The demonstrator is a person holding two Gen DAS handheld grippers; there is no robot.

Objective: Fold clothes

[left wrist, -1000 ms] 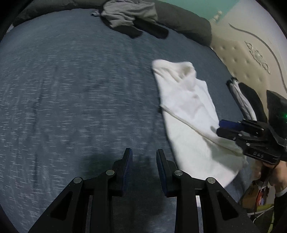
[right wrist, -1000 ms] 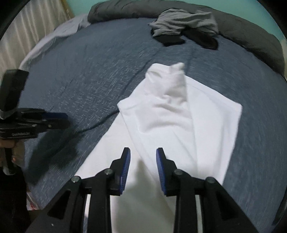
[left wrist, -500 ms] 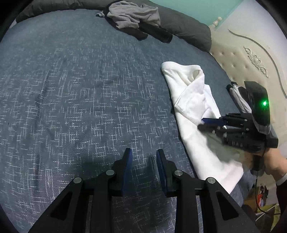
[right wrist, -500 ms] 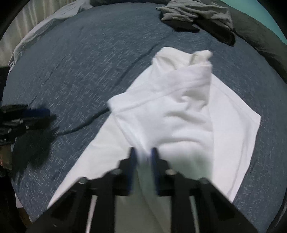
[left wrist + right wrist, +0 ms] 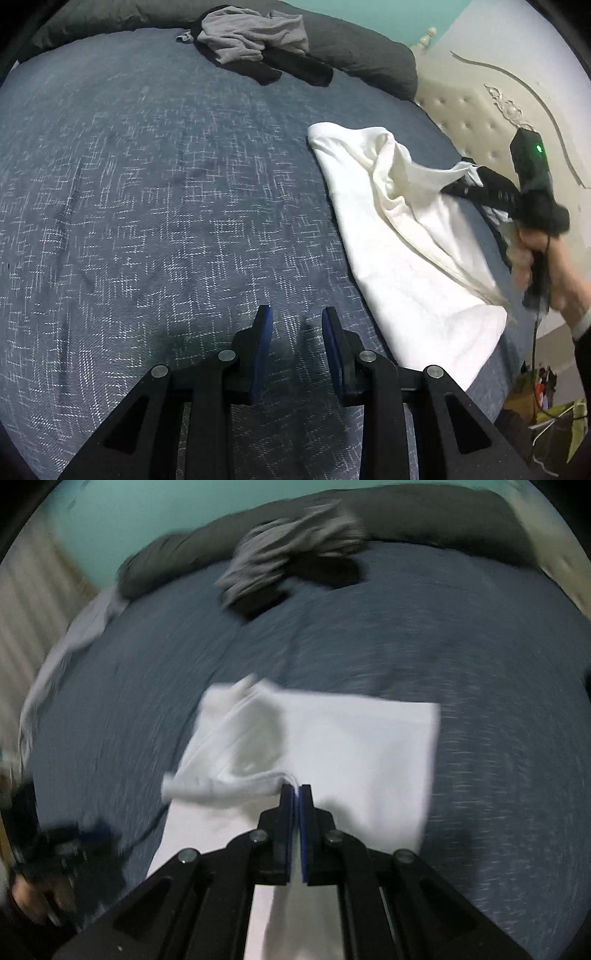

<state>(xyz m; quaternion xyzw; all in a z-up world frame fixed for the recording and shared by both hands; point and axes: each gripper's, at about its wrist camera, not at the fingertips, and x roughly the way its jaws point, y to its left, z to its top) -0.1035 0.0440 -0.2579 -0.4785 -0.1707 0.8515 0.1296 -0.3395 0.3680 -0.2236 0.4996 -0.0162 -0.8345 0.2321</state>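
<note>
On the blue woven bedspread [image 5: 166, 192] lies the white cotton garment [image 5: 413, 280], part-folded near the bed's edge, right gripper [image 5: 296, 788] pinching its hem tight, likely to drag a fold across, while left gripper [image 5: 297, 328] hovers spread, empty.

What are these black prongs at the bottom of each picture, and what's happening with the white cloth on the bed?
No robot here: a person holds a hand-held two-finger gripper in each hand, each carrying a wide-angle camera looking along its fingers. One picture comes from the left gripper, whose fingers stand apart over the blue bedspread, holding nothing. The other comes from the right gripper, shut on a fold of the white garment and lifting it. The left view also shows that right gripper from the side, in the person's hand. A pile of grey and black clothes lies farther back.
</note>
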